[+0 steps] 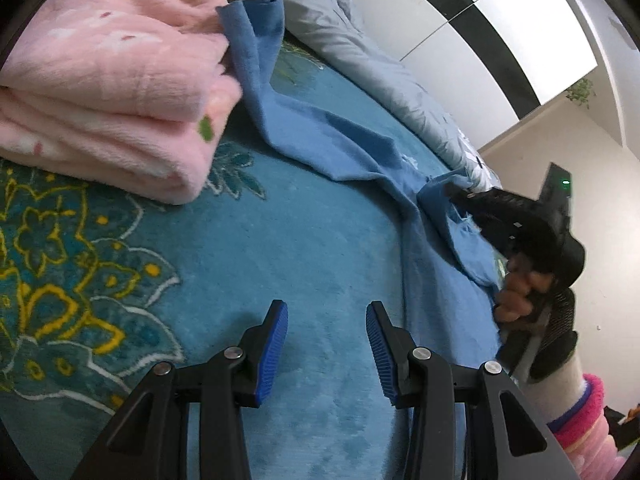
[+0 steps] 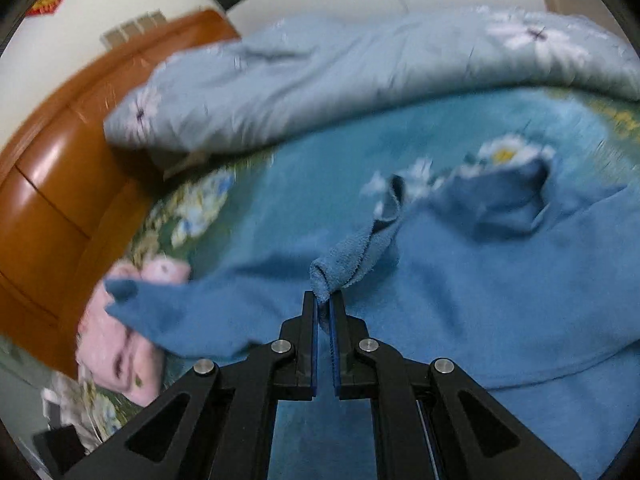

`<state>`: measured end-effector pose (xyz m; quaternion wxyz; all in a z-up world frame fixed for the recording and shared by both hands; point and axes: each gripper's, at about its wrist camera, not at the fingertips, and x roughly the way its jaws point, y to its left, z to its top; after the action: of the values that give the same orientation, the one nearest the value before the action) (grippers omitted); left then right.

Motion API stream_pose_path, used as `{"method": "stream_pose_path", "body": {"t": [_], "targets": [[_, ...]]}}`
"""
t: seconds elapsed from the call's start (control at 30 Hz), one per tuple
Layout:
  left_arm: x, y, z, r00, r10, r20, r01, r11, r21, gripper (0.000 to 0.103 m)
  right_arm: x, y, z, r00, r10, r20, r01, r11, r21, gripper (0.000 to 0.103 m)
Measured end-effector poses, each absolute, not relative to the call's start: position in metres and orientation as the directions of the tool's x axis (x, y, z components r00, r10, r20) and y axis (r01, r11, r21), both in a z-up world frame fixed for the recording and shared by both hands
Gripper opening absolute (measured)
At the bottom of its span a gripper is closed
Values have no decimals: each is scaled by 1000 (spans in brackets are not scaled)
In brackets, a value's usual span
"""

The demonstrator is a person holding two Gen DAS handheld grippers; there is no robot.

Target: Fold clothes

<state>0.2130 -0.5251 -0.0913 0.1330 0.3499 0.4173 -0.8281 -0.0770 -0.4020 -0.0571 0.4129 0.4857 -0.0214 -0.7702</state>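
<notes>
A blue fleece garment (image 1: 340, 148) lies spread on the teal bed cover, one sleeve reaching up against a folded pink garment (image 1: 108, 92). In the right wrist view my right gripper (image 2: 323, 300) is shut on a rolled edge of the blue garment (image 2: 480, 280), which bunches just beyond the fingertips. The left wrist view shows that same right gripper (image 1: 460, 196) at the garment's far right edge, with a hand wrapped around its handle. My left gripper (image 1: 327, 320) hovers over bare bed cover, jaws apart with nothing between them.
A light blue flowered quilt (image 2: 320, 80) is heaped along the far side of the bed. The teal flowered bed cover (image 1: 100, 280) lies underneath. A brown wooden headboard (image 2: 52, 184) stands at the left. White wardrobe doors (image 1: 500, 20) rise beyond the bed.
</notes>
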Motion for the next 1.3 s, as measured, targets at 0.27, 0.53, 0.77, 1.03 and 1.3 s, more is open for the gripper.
{"method": "stream_pose_path", "body": {"t": [0.27,0.53,0.77,1.03,1.3], "targets": [[196,-540,-80,-699,-39,-714,569,-635,-522,48,-56,-388,-63,-87,-681,-727,683,-573,454,50],[153,-594,-79,-643,-197,-740,702,-538,-467,54,-45,-314,-50,-137,-710,-691,647,-592,480,51],[114,-619,-95,-505,-305,-807,826,-442,-350,52,-31,-239,-64,-143,-726,-673,581,-611,537,51],[101,-621,-79,-474,-392,-789,839,-474,-268,3,-32,-148,-70,-232,-764,-601,479,-628,614,51],[14,-513,47,-683,-504,-529,611,-791,-35,3,-56,-72,-90,-377,-782,-496,309,-611,728,51]]}}
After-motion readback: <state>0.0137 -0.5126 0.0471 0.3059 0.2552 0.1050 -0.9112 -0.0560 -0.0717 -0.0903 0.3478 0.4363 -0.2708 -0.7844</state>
